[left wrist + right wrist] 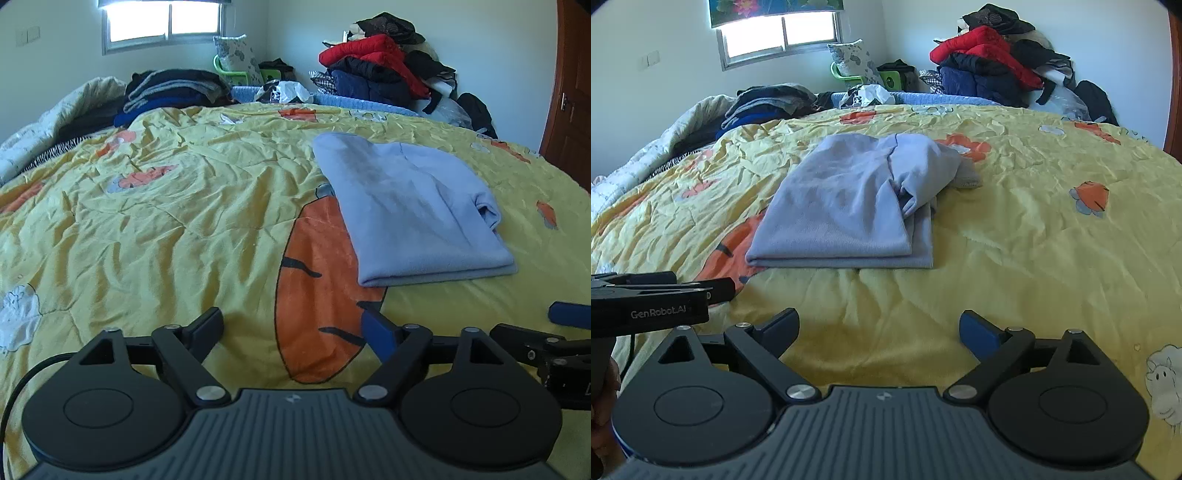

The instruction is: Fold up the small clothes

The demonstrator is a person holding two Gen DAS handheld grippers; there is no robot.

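A light blue garment (pixel 413 210) lies folded on the yellow quilt (pixel 166 229), ahead and to the right in the left wrist view. In the right wrist view the same garment (pixel 846 210) lies ahead and slightly left, with a loose sleeve bunched at its right side. My left gripper (pixel 295 328) stands open over the quilt with nothing between its fingers, short of the garment's near edge. My right gripper (pixel 879 332) is open too, empty, a little back from the garment. Each gripper shows at the edge of the other's view.
Folded dark clothes (pixel 173 92) are stacked at the far left of the bed. A tall heap of red, black and navy jackets (pixel 384 70) stands at the far right by the wall. A wooden door (pixel 572 92) is at the right edge.
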